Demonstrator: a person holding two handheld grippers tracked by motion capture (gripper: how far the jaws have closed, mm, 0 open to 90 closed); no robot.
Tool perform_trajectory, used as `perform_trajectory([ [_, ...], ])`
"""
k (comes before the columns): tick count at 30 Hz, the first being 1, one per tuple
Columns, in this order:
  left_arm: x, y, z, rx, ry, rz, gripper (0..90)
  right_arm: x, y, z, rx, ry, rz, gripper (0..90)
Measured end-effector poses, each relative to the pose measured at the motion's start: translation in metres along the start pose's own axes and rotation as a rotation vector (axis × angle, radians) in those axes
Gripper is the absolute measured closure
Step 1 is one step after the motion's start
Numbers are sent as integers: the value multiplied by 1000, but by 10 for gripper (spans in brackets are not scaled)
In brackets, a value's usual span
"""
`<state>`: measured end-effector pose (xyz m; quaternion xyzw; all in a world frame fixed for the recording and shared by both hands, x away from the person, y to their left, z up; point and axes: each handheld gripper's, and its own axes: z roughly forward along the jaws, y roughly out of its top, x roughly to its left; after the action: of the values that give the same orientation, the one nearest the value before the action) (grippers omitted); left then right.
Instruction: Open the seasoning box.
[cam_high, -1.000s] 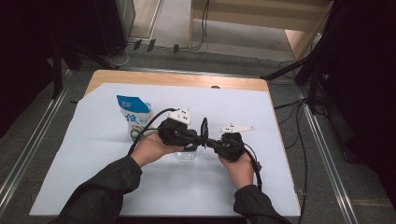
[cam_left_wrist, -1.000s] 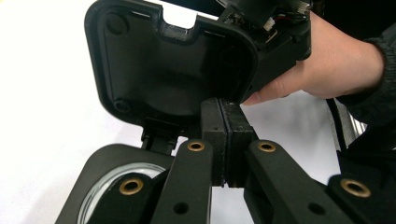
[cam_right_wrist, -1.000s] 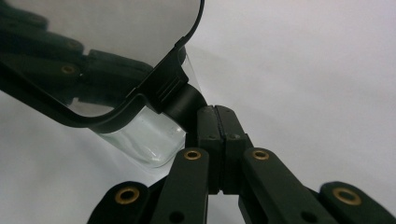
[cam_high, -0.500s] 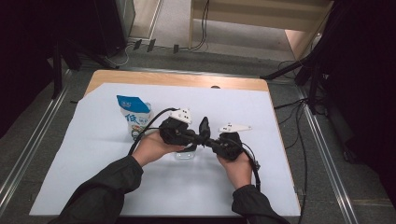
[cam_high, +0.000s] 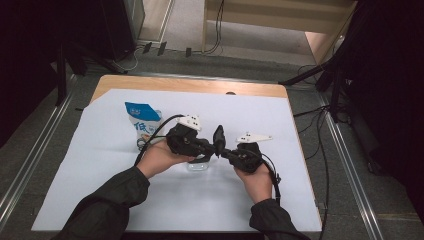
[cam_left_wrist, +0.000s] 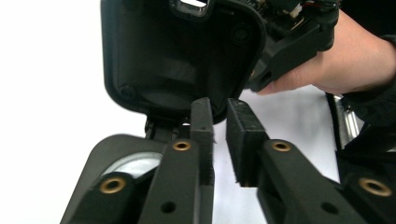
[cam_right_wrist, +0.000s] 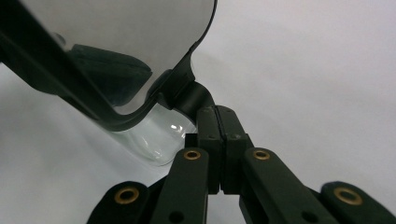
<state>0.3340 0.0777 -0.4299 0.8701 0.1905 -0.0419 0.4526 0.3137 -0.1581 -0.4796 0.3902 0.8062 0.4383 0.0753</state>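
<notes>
A black lid (cam_high: 218, 139) stands upright between my two grippers above a small clear glass container (cam_high: 200, 165) on the white sheet. My right gripper (cam_high: 223, 151) is shut on the small tab at the lid's edge (cam_right_wrist: 187, 95), with its jaws pressed together (cam_right_wrist: 215, 116); the glass container (cam_right_wrist: 154, 140) lies just behind. My left gripper (cam_high: 210, 147) points at the lid's dark underside (cam_left_wrist: 177, 56). Its jaws (cam_left_wrist: 219, 112) have just been opening and stand a narrow gap apart, with nothing between the pads.
A blue and white pouch (cam_high: 143, 122) stands at the back left of the white sheet (cam_high: 100, 190). Cables trail from both grippers. The wooden table edge (cam_high: 190, 85) runs along the far side, with metal rails on both sides.
</notes>
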Motion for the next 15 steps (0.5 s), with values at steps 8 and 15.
perform_trajectory([
  [8,1,-9,-21,-17,39,-40,594,-9,-4,-20,-43,0,0,615],
  [15,1,-16,-35,-27,59,-53,443,-12,-6,-21,-44,14,-7,574],
])
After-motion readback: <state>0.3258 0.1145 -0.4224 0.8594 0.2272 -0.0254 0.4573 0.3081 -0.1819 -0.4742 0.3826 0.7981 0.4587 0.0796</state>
